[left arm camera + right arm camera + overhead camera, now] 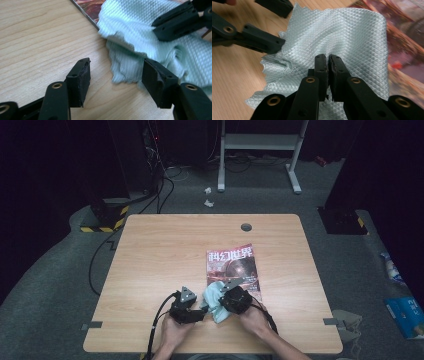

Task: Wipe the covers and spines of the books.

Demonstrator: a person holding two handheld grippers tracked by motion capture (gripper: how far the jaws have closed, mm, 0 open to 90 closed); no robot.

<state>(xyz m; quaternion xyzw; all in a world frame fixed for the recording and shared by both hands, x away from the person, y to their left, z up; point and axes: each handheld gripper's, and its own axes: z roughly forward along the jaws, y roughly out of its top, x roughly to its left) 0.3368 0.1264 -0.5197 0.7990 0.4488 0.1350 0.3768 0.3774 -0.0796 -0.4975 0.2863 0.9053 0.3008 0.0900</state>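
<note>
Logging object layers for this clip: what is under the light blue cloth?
The cloth lies partly on the magazine, over its near left corner, and partly on the bare table. The right gripper pinches it. Whatever the cover shows beneath the cloth is hidden.

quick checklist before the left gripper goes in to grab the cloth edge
1. Right gripper shut on the cloth: ok, its fingers pinch a fold.
2. Left gripper open: ok, fingers stand wide apart.
3. Cloth edge between the left fingers: not ok, the edge lies just ahead of them, nearer one finger.
4. Cloth free of the magazine: not ok, part of it lies over the cover's near corner.
5. Table beside the cloth free for the approach: ok, bare wood there.
6. How many cloth layers the edge holds: cannot tell.
</note>
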